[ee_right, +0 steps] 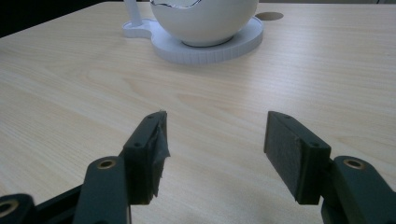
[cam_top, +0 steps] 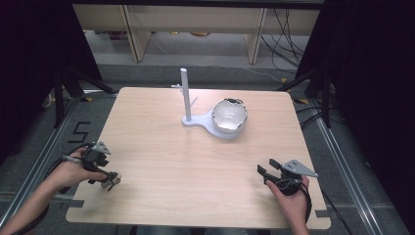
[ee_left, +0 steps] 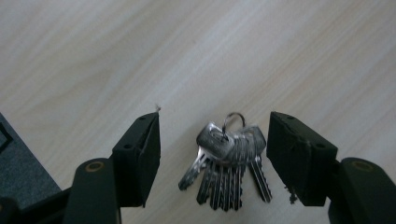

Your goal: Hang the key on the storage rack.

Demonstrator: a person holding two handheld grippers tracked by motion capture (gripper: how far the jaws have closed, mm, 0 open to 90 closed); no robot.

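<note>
While both grippers' jaws gape empty, one key bunch lies between the left's — one bowl beyond.

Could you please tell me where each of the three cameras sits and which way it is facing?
High view: above the person's side, looking forward and down on the wooden table; both forearms show, with left gripper and right gripper.
Left gripper view: rides the left gripper, looking down between open fingers at a bunch of keys.
Right gripper view: rides the right gripper, looking low across the table at the white bowl on its stand.
Shared: the high and right gripper views both show the bowl.
</note>
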